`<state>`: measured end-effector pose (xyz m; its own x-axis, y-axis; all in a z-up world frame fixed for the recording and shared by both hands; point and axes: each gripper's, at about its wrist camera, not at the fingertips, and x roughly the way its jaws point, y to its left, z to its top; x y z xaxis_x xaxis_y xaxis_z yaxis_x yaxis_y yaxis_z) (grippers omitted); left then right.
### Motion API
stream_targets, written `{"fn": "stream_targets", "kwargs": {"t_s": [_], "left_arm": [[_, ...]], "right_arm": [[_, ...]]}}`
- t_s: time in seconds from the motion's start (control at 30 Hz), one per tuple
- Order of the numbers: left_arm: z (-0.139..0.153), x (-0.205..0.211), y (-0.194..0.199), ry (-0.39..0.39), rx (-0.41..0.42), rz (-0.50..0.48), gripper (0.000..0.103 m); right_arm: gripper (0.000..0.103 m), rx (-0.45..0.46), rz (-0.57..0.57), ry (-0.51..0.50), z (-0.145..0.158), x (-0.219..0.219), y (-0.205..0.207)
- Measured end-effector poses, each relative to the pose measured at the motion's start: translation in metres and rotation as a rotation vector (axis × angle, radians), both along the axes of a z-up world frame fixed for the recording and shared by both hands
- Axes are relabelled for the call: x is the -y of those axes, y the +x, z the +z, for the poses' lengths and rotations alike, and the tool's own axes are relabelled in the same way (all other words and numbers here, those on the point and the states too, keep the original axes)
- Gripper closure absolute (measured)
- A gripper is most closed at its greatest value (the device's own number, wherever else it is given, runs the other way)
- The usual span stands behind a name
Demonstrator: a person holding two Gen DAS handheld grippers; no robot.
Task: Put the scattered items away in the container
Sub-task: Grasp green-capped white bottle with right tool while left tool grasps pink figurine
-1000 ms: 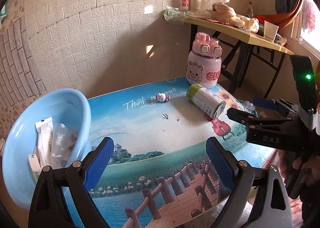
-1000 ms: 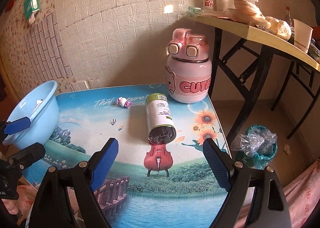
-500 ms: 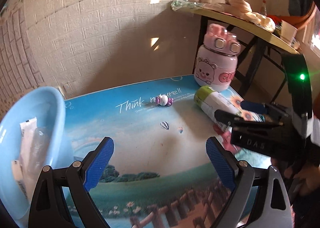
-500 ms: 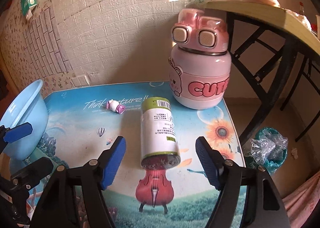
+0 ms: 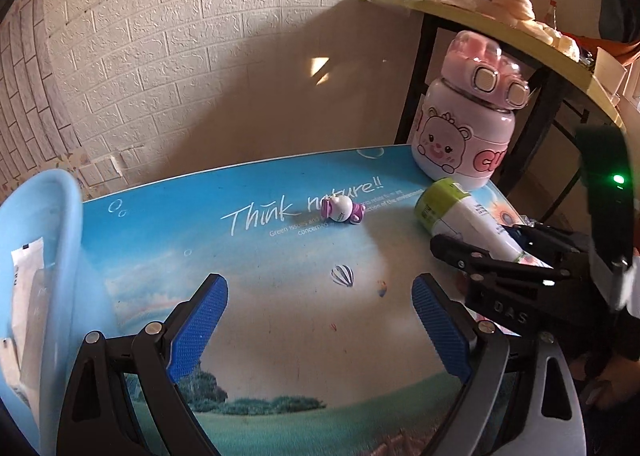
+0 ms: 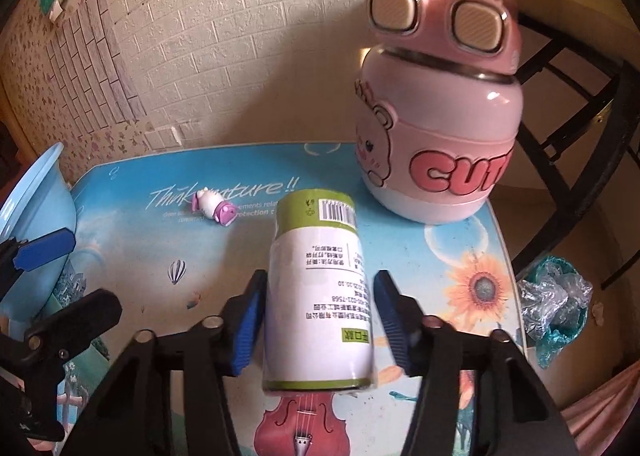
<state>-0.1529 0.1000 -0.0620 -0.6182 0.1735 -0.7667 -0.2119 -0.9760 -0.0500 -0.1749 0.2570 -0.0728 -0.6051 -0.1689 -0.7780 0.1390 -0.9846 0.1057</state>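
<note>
A white bottle with a green cap (image 6: 318,284) lies on its side on the picture-printed table (image 6: 460,256). My right gripper (image 6: 320,320) is open, its blue pads on either side of the bottle's body, with small gaps. The bottle also shows in the left wrist view (image 5: 464,216), partly behind the right gripper. A small white and purple toy (image 5: 342,210) lies near the table's back, also in the right wrist view (image 6: 212,206). My left gripper (image 5: 320,324) is open and empty above the table's middle. The light blue basin (image 5: 48,240) at the left holds white packets.
A large pink bear-faced jar (image 6: 440,116) stands at the table's back right corner, just beyond the bottle. A brick-pattern wall (image 5: 200,56) runs behind the table. A yellow side table (image 5: 520,36) with clutter stands to the right. A crumpled plastic bag (image 6: 556,296) lies on the floor.
My right gripper has moved forward over the table until its pads straddle the lying bottle, and its jaws have narrowed. My left gripper has moved forward and right, away from the basin.
</note>
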Motion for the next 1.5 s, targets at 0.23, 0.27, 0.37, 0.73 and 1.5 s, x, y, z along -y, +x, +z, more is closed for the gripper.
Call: {"fn": "stream_targets", "kwargs": {"t_s": [0.23,0.27,0.37,0.73,1.5], "left_arm": [[-0.007,-0.013,-0.02,-0.035,0.023,-0.023,0.009],[-0.009,-0.016,-0.024,-0.051,0.028,-0.029,0.009],[-0.013,-0.024,-0.035,-0.067,0.05,-0.044,0.009],[-0.032,-0.04,-0.077,-0.072,0.102,-0.044,0.013],[-0.029,-0.04,-0.054,-0.044,0.033,-0.134,0.07]], "right_arm": [[0.057,0.004,-0.006,-0.041,0.0,-0.012,0.005],[0.057,0.004,-0.011,-0.044,0.0,-0.015,0.006],[0.057,0.007,-0.029,-0.053,-0.001,-0.025,0.01],[0.057,0.01,-0.056,-0.087,-0.006,-0.046,0.024],[0.057,0.011,-0.083,-0.096,-0.003,-0.053,0.025]]}}
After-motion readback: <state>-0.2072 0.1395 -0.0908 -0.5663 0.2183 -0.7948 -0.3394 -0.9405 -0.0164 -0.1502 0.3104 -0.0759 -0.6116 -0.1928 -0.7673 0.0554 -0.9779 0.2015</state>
